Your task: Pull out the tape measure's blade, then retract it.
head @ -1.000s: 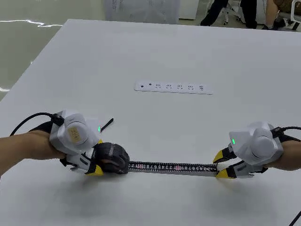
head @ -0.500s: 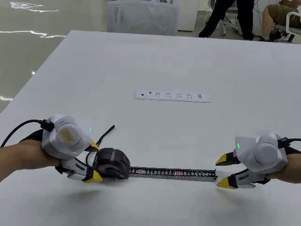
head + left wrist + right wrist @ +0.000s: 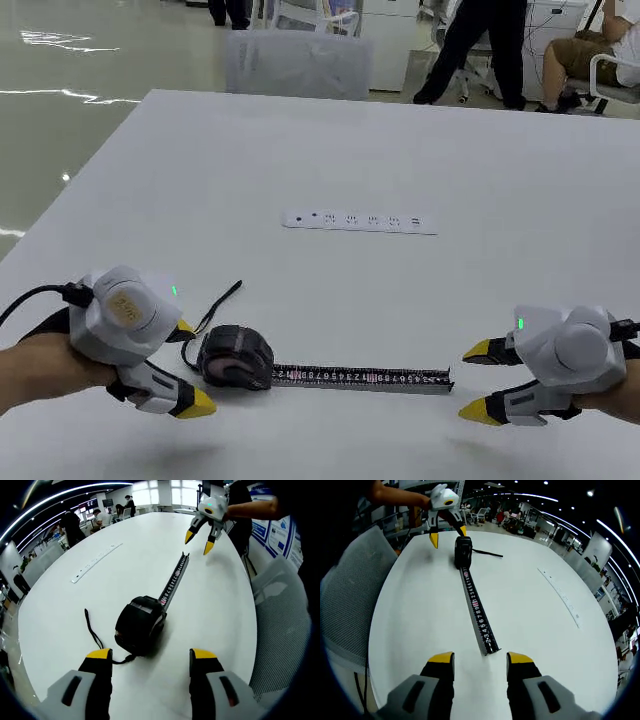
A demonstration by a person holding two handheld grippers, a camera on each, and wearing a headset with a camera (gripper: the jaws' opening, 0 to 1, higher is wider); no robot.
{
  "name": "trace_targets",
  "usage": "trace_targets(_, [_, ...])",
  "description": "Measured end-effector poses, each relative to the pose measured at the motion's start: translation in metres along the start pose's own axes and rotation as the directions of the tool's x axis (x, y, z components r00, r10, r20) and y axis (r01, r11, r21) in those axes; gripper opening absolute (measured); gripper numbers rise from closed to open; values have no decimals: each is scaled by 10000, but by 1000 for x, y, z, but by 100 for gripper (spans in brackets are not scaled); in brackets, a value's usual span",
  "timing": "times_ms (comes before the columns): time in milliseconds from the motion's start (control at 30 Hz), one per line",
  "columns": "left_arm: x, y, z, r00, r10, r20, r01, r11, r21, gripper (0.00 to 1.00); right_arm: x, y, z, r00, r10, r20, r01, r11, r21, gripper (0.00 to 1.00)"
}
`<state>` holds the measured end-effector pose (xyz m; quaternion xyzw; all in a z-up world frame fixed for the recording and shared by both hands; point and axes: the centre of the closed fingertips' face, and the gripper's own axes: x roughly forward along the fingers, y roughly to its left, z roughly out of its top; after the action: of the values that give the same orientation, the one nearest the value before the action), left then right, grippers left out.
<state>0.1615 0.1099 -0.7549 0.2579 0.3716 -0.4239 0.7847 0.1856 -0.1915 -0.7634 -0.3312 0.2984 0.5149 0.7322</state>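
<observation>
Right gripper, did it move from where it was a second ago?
Yes. The right gripper drew back slightly to the right from the blade's tip, which it pinched before. Its jaws now stand open, not touching it.

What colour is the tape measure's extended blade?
The blade is black with white numerals, clearest in the right gripper view.
</observation>
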Motion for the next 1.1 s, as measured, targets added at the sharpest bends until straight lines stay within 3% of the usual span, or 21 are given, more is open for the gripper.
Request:
trace_targets(200, [-8,-6,-4,9984,347,437,-320,9975,-625,62,-7,5,6,9969,-495,614,435,9944,963,46])
trace_targets(433, [-16,-7,-8,9935,809,807,-706,9899,-1230,68,-16,15,11,9932,-867,775,756,9878,1362,52])
trace_targets(533, [-20,-14,-6,9891,1023,1063,-844,9834,-1607,72,-21,19,15,9904,-1059,888,908,9830,1598,54])
trace_targets(833, [-32,-30,-9,9780,1505,1441,-1141,9654,-2343,78,-29,34,16,9817,-1744,769,1501,9560,2520,60])
trace_targets(967, [-37,-38,-7,9739,1689,1516,-1279,9603,-2480,78,-29,40,15,9769,-2016,710,1752,9455,2746,63])
trace_targets(1100, [-45,-44,-2,9648,1949,1767,-1417,9509,-2751,79,-32,45,17,9682,-2392,727,2048,9256,3183,66])
